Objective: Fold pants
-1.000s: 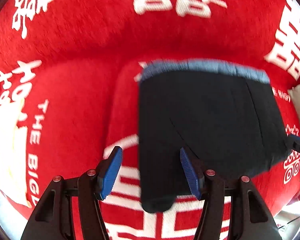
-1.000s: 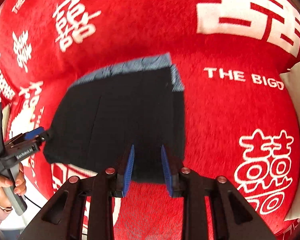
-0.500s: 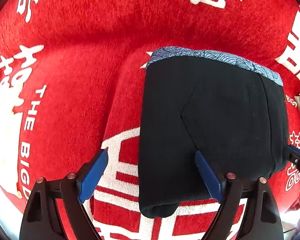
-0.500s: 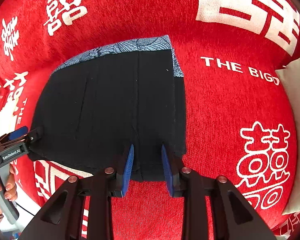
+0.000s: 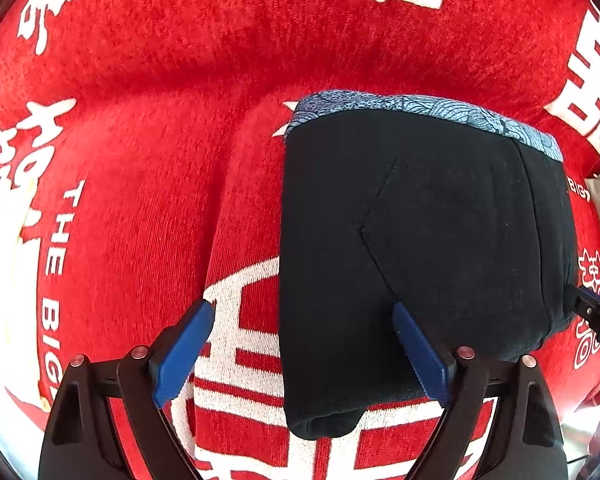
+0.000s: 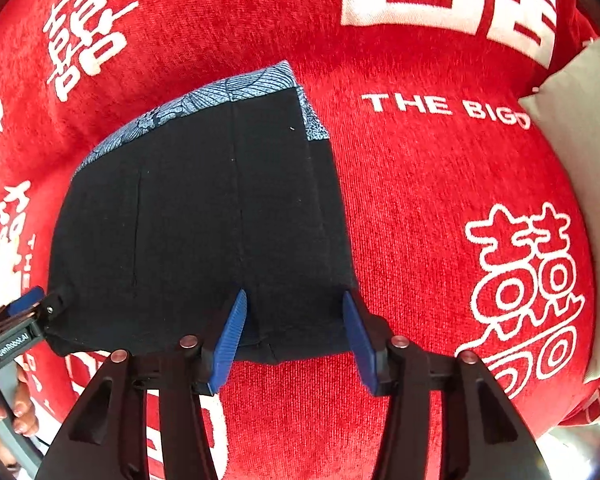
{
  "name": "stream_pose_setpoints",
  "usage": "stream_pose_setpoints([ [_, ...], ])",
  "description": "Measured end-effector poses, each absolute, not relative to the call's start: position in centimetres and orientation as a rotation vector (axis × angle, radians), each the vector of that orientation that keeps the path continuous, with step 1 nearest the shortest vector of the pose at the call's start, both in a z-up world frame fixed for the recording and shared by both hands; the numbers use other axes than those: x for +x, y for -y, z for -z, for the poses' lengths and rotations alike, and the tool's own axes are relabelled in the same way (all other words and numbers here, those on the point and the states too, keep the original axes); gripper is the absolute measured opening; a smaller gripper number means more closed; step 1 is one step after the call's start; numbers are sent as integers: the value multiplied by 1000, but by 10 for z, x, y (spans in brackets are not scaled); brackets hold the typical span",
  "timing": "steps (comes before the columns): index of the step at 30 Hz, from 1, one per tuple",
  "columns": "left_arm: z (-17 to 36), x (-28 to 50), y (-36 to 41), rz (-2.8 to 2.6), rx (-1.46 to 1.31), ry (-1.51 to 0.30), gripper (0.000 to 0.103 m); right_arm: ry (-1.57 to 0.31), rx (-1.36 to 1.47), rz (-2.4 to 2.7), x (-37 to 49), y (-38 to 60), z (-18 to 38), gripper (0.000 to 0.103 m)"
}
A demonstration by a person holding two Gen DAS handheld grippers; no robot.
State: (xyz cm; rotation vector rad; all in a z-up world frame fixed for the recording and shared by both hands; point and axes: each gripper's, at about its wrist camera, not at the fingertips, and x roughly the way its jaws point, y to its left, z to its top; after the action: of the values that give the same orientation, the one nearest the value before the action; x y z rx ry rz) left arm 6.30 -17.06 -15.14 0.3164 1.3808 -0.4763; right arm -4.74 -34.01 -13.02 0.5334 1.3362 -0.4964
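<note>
Folded black pants (image 5: pixel 440 240) with a blue patterned waistband (image 5: pixel 420 110) lie flat on a red blanket (image 5: pixel 140 160). My left gripper (image 5: pixel 300 308) points down over their near left corner. Its jaws are opening and stand wide, with the folded corner between them and neither pad touching the cloth. In the right wrist view the pants (image 6: pixel 200 220) spread away from my right gripper (image 6: pixel 294 296). Its jaws are opening too, and the pants' near edge lies loose between the blue pads. Each gripper's tip shows at the other view's edge: left gripper (image 6: pixel 40 304), right gripper (image 5: pixel 592 312).
The red blanket (image 6: pixel 440 220) with white characters covers the whole surface. A pale grey cushion (image 6: pixel 572 160) lies at the right edge. A person's hand (image 6: pixel 4 412) holds the left gripper's handle at the lower left. A cream patch (image 5: pixel 4 280) shows at the blanket's left edge.
Both grippers' jaws have widened and let go of the pants' near edge. The pants have settled flat and still; the earlier blur is gone.
</note>
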Motion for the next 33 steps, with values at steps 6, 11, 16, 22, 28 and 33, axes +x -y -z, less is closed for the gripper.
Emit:
stream_pose_setpoints([
  [6, 150, 62, 171, 474, 315, -1383, 92, -1330, 536, 508, -49, 339, 131, 55],
  [11, 147, 59, 178, 460, 356, -1364, 92, -1336, 531, 488, -48, 337, 134, 56],
  [16, 146, 60, 182, 433, 373, -1373, 92, -1357, 534, 475, -41, 340, 137, 56],
  [22, 151, 70, 178, 410, 348, -1417, 102, -1394, 538, 421, -32, 349, 141, 62],
  [28, 148, 80, 179, 422, 349, -1450, 102, -1414, 651, 355, -34, 373, 149, 73],
  [33, 134, 88, 184, 477, 301, -1464, 102, -1422, 670, 304, -38, 387, 146, 73],
])
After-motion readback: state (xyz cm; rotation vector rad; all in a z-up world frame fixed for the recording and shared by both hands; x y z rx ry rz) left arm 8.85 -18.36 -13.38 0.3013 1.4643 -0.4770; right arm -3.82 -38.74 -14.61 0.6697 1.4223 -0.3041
